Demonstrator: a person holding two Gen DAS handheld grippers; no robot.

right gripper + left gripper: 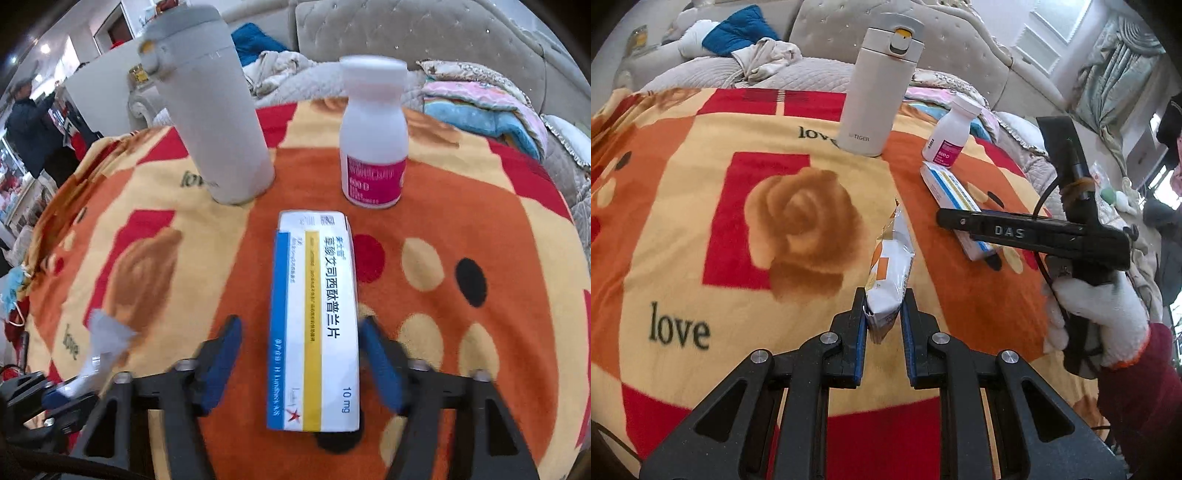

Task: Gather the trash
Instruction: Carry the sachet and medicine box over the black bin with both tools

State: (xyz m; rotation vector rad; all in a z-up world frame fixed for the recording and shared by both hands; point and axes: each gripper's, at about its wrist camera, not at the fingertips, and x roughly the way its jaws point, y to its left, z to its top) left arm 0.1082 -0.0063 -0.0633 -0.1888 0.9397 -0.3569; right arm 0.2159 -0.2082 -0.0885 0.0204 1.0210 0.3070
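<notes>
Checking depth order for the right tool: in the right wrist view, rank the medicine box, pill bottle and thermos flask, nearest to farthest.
1. Flat white medicine box with blue and yellow stripes: between the right tool's fingers.
2. White plastic pill bottle with magenta label: beyond the box, slightly right.
3. Pale cylindrical thermos flask: left; bottle and flask too close to call.

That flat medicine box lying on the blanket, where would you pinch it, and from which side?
Across its two long side edges, near the end closest to the right gripper, coming down from above. The medicine box lies flat on the blanket with its length running away from the gripper, so its narrow width fits between the open jaws, which already straddle it. The pill bottle stands clear beyond its far end.
</notes>
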